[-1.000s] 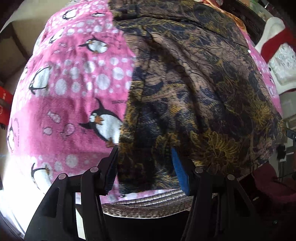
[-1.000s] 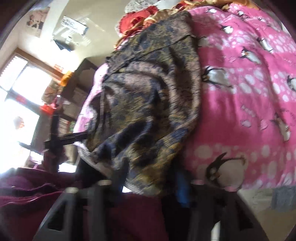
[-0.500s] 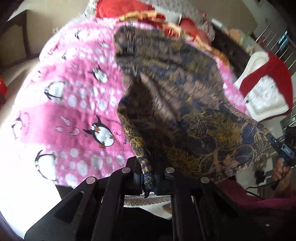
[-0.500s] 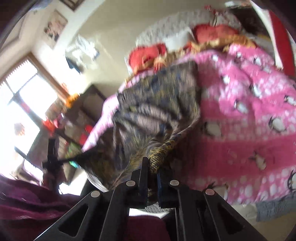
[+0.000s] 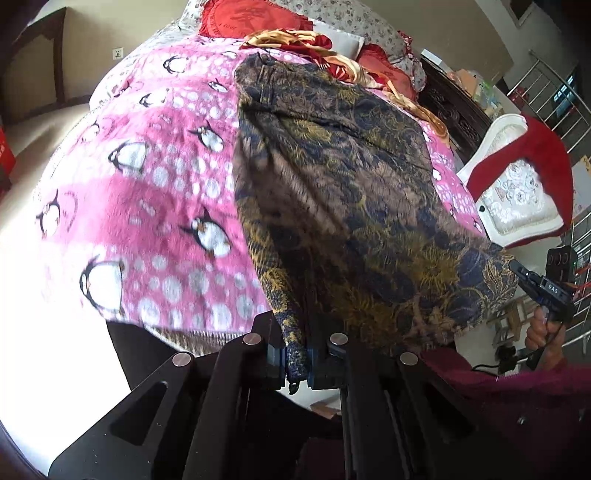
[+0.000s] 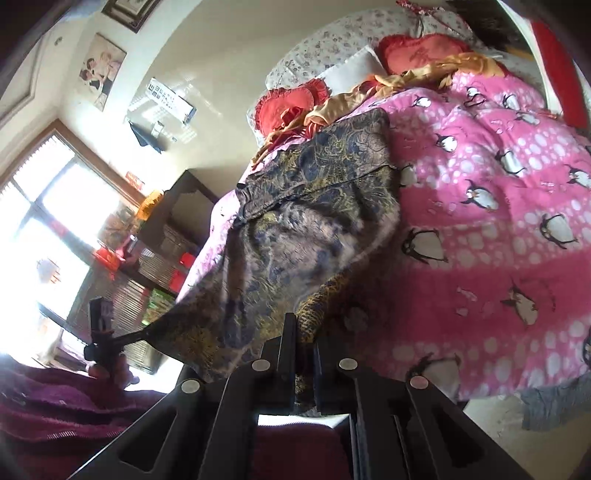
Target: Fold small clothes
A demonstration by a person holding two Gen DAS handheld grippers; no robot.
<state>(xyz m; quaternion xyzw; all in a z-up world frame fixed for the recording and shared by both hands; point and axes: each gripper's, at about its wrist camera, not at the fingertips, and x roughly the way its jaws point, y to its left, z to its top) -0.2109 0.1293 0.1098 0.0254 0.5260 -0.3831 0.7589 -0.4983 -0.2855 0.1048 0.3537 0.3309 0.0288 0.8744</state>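
- The left gripper (image 5: 297, 363) is closed on one near corner of the patterned garment (image 5: 332, 192), a twisted strip of cloth pinched between its fingers.
- The right gripper (image 6: 304, 363) is clamped on the other near corner.
- The garment stretches away from both grippers, its far end lying on the pink penguin blanket (image 5: 147, 192).
- Red cushions (image 5: 251, 18) lie beyond the garment.
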